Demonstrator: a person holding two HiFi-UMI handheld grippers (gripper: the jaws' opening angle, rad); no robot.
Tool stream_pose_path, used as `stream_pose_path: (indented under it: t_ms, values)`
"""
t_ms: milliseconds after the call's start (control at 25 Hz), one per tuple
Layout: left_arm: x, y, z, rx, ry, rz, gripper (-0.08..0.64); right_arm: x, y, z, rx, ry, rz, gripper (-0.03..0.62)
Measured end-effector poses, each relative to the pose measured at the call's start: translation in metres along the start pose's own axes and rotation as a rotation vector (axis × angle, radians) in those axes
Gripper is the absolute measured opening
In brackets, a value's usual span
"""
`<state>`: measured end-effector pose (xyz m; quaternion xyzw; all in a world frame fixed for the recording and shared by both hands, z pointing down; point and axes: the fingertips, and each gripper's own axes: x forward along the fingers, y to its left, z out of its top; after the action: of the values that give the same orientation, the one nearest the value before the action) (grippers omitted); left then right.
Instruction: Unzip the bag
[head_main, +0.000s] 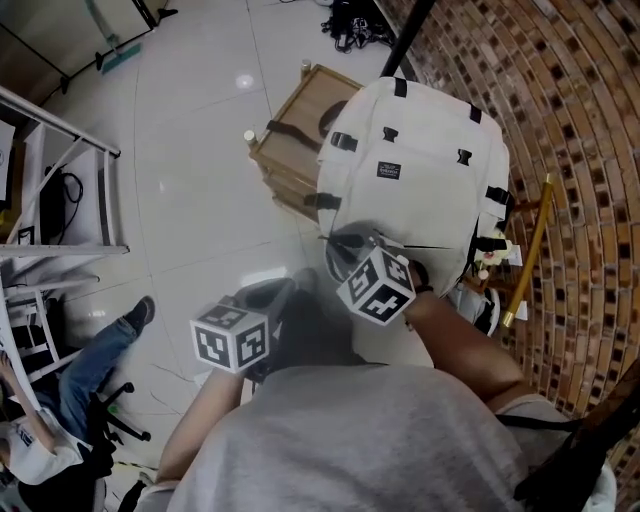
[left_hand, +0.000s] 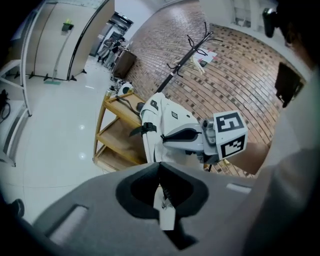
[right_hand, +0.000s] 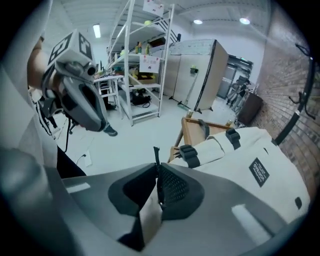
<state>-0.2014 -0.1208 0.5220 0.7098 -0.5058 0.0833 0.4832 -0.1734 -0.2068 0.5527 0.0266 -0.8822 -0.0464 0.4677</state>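
One grip only: right hand-held gripper (right_hand: 156, 167) pinches the zip pull (right_hand: 156, 151); left hand-held gripper (left_hand: 160, 167) is closed and empty, so the unsteadied bag (head_main: 420, 170) may swing and free the pull.

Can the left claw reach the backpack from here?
Probably yes: nothing stands between the shut left claw and the white fabric backpack; the right claw, pinching its black zipper pull, sits to one side.

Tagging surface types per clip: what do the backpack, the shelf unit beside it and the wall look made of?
Backpack: off-white woven fabric, matte, perhaps canvas or nylon; it creases softly and carries black webbing straps. Shelf unit: light wood, plain smooth finish, judging by its tan boards. Wall: red-brown brick, rough, with pale mortar lines.
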Motion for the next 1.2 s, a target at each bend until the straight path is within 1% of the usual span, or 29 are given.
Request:
stream_pose_path:
  t_ms: [120,200,240,280,440,560,680,840,1000,1040,1200]
  values:
    - [0.017,-0.008,0.003,0.073,0.047,-0.045,0.002,-0.018,-0.013,-0.001,0.135,-0.065,-0.015,0.028]
    - [0.03,-0.015,0.006,0.115,0.072,-0.077,0.002,-0.027,-0.019,-0.007,0.249,-0.104,-0.008,0.028]
    - [0.038,-0.019,0.007,0.134,0.089,-0.098,0.014,-0.032,-0.022,-0.012,0.307,-0.122,-0.001,0.028]
    - [0.046,-0.024,0.007,0.153,0.111,-0.12,0.076,-0.036,-0.024,-0.016,0.362,-0.139,0.006,0.028]
    - [0.079,-0.034,0.003,0.238,0.202,-0.172,0.099,-0.051,-0.03,-0.026,0.556,-0.213,0.043,0.028]
    - [0.099,-0.037,0.003,0.281,0.241,-0.198,0.126,-0.059,-0.031,-0.028,0.655,-0.263,0.068,0.026]
    - [0.112,-0.04,0.002,0.304,0.276,-0.227,0.13,-0.064,-0.031,-0.029,0.705,-0.296,0.086,0.026]
    - [0.125,-0.037,0.001,0.327,0.304,-0.233,0.13,-0.066,-0.032,-0.031,0.724,-0.314,0.098,0.026]
    - [0.132,-0.039,0.001,0.324,0.316,-0.265,0.127,-0.067,-0.034,-0.033,0.74,-0.32,0.103,0.026]
    - [0.133,-0.039,0.0,0.325,0.319,-0.268,0.1,-0.066,-0.035,-0.034,0.741,-0.317,0.099,0.026]
    - [0.134,-0.038,0.0,0.324,0.332,-0.287,0.07,-0.064,-0.037,-0.04,0.752,-0.304,0.084,0.025]
